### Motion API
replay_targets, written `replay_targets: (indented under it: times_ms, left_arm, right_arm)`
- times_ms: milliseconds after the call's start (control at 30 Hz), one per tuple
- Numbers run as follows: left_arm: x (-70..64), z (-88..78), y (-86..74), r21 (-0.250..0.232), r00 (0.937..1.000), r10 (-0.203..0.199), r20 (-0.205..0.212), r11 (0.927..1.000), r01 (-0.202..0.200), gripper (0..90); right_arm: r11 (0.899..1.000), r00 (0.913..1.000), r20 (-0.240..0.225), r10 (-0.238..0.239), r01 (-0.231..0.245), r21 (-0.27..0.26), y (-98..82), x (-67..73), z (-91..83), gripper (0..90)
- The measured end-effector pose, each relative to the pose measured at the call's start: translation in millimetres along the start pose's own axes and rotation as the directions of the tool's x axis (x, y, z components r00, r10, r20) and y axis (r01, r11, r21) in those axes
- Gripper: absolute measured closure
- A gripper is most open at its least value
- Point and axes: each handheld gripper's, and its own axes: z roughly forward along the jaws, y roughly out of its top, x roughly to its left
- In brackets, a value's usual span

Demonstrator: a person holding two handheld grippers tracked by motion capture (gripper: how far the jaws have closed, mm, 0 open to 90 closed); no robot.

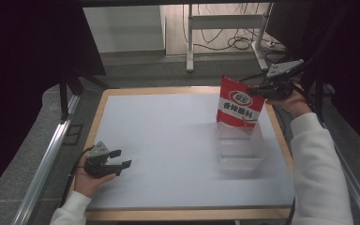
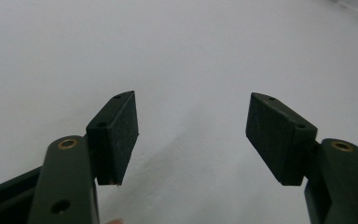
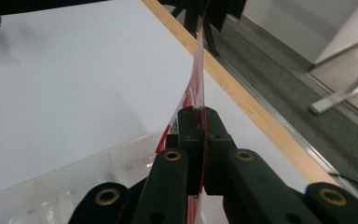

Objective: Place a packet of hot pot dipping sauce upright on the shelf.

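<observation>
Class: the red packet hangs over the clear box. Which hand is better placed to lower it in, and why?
The right. Its gripper pinches the packet by its top edge above the box. The left gripper lies open, far across the table.

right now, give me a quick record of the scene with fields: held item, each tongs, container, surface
held item: red seasoning packet, upright, lower end over the clear container
right tongs: pinching the packet's upper right edge
left tongs: open, nothing between the pads, low over the white surface at the near left
container: clear plastic box, right side of the table, contents unclear
surface: white sheet on a wood-edged table
</observation>
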Motion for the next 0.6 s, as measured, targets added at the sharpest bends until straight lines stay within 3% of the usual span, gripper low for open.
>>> replay_targets:
  times_ms: [67,200,333,500,600]
  left_arm:
    - [0.2,2.8,1.9,0.003,0.9999,0.012,0.009,0.9999,-0.012,34.0]
    - [1.5,6.4,6.1,0.002,0.9991,0.030,0.031,0.9995,-0.031,34.0]
    - [1.5,7.7,9.9,-0.006,0.9973,0.050,0.054,0.9988,-0.050,34.0]
    - [0.9,9.9,13.5,-0.010,0.9949,0.069,0.073,0.9976,-0.069,34.0]
    - [1.1,10.6,13.5,-0.009,0.9942,0.073,0.080,0.9974,-0.072,34.0]
  right_arm:
    - [0.999,0.9983,0.045,0.036,-0.035,-0.025,1.4,3.3,-4.1,69.2]
    - [0.995,0.9915,0.096,0.088,-0.083,-0.050,9.9,13.0,-10.5,55.5]
    - [0.991,0.9800,0.149,0.132,-0.124,-0.057,17.2,24.3,-12.3,47.4]
    - [0.983,0.9565,0.230,0.180,-0.164,-0.086,28.2,44.1,-15.2,37.7]
    - [0.977,0.9420,0.266,0.205,-0.179,-0.118,36.2,60.7,-19.4,37.4]
